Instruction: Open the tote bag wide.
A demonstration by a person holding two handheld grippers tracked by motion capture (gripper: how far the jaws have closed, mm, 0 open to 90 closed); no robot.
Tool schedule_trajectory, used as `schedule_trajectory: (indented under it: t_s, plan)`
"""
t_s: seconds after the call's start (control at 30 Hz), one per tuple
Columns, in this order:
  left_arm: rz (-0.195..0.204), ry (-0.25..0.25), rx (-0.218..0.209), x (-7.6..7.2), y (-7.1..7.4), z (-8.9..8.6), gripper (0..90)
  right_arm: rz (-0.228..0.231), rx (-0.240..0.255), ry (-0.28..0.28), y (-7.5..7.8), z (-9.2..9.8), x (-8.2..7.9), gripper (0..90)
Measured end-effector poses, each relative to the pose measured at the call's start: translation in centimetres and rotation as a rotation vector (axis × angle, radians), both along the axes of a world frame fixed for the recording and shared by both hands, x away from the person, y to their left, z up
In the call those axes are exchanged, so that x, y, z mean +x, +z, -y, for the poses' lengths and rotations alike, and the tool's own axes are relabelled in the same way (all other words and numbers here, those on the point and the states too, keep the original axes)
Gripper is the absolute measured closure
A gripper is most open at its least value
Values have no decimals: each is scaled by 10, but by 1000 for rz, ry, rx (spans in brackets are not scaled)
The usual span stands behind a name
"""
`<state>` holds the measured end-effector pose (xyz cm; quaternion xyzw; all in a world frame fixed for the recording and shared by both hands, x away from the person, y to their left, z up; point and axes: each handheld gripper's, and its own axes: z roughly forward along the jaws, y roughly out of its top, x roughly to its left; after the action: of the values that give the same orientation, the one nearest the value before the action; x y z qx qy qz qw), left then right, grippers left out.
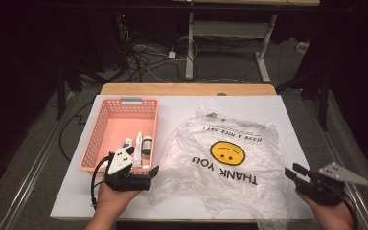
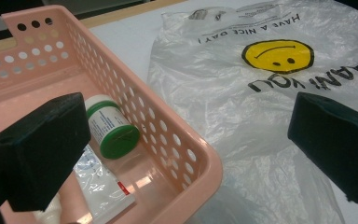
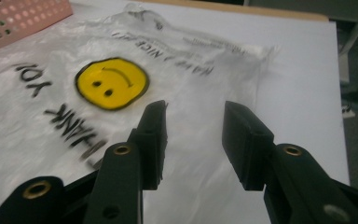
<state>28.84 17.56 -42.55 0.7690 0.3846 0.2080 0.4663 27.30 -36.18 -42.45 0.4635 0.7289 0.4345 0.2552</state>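
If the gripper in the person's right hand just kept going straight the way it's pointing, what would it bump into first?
Most likely the clear plastic bag. The right gripper points with open jaws, nothing between them, across the bag toward its yellow smiley face. How high it hangs above the plastic is hard to judge, so it might skim over first.
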Motion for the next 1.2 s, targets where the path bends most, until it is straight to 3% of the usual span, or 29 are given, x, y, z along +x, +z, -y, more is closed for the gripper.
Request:
schedule_trajectory:
  t_s: [0.1, 0.13, 0.17, 0.43, 0.67, 0.83, 1.07, 1.2]
  plan:
    - [-6, -10, -13, 1, -2, 0, 0, 12, -10, 1, 3, 1, 33, 616]
    - [-6, -10, -13, 1, -2, 0, 0, 12, -10, 1, 3, 1, 33, 616]
    - [1, -19, -19, 1, -3, 0, 0, 12, -19, -11, 3, 0, 58, 609]
    - [-6, -33, -13, 1, -4, 6, 0, -60, -43, -51, -2, -4, 139, 588]
    - [-12, -27, -22, 1, -5, 6, 0, -89, -75, 13, 4, -44, 190, 593]
    - [-14, -22, -28, 1, -5, 3, 0, -107, -97, 54, 4, -73, 212, 586]
    - [-17, -22, -34, 2, -6, 4, 0, -187, -129, 101, -19, -100, 231, 534]
    - [-18, -20, -36, 2, -6, 4, 0, -221, -157, 93, -29, -107, 237, 545]
